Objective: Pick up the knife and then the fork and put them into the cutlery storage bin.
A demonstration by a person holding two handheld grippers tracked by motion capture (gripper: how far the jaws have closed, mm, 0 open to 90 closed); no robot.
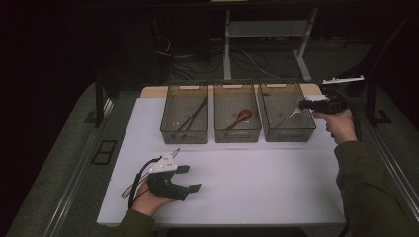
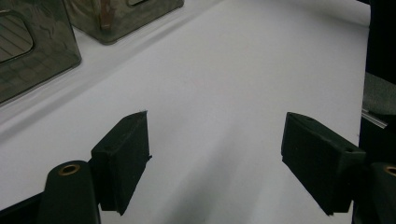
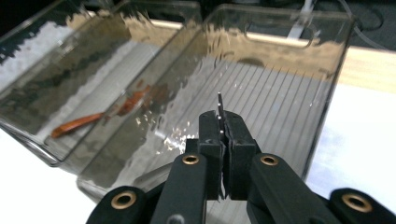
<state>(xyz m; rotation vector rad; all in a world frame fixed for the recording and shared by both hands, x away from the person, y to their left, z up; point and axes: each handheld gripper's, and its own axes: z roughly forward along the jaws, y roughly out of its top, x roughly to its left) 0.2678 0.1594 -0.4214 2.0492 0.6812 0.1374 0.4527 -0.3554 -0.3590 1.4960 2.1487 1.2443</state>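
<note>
Clamping the right gripper tight on a thin metal utensil, with the jaws pressed together on its handle end. Holding that utensil slanted, down and to the left from the jaws, into the right bin; not possible to tell whether its low end is touching the floor of the bin. Seeing it edge-on in the right gripper view as a narrow strip standing up between the closed jaws of the gripper, above the ribbed floor of the clear bin. Gripping the handle of the tool with the right hand, just beyond the right wall of that bin.

Resting the left gripper low over the near left part of the white table, well apart from the bins, with the left hand wrapped round its grip. Keeping its jaws spread wide and released, with nothing between them but bare table, as in the left gripper view.

Lying in the middle bin: a brown spoon, also showing through the clear walls in the right gripper view. Lying in the left bin: dark chopsticks, set slantwise.
</note>
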